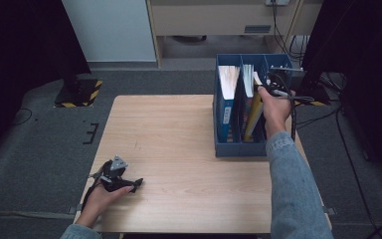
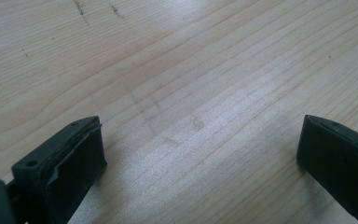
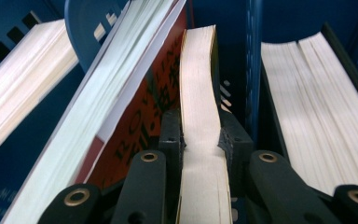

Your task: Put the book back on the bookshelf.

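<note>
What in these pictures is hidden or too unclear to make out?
- Title of the book clamped by the right gripper: the right gripper view shows its page edges, not its cover.
- Red cover beside it: its lettering is partly covered by white pages and the jaw.
- Right gripper in the high view: the hand hides its jaws.
- Blue file box: the spine labels are too small to read from the high view.

The high view looks forward and down over the whole wooden table [image 1: 179, 144]. The left gripper view sits low, right up against that same tabletop [image 2: 191, 84]. The right gripper view peers close into the blue book rack [image 3: 256, 70], seen far right from above [image 1: 238, 149].
</note>
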